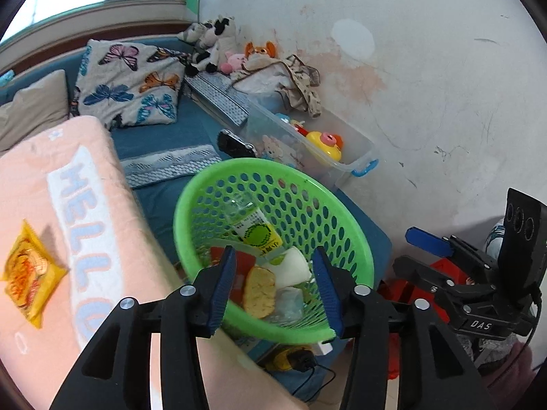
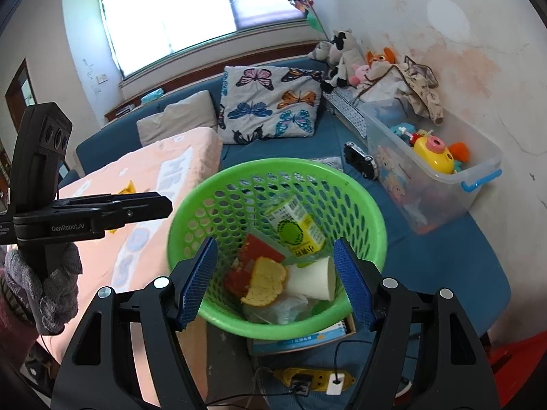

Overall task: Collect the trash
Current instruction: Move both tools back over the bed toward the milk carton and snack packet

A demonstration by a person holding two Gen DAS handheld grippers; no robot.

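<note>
Both grippers, the left gripper (image 1: 275, 287) and the right gripper (image 2: 275, 280), hover with jaws apart and empty over the green basket (image 2: 372, 225) (carton, paper cup and wrappers inside). Farther left, a yellow snack packet (image 1: 29, 273) lies on the pink blanket (image 1: 112, 177).

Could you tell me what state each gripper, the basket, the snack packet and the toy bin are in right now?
left gripper: open, empty, over the basket.
right gripper: open, empty.
green basket: upright, partly filled with trash.
yellow snack packet: lying on the pink blanket, outside the basket.
clear toy bin: lidless, holding toys.
</note>
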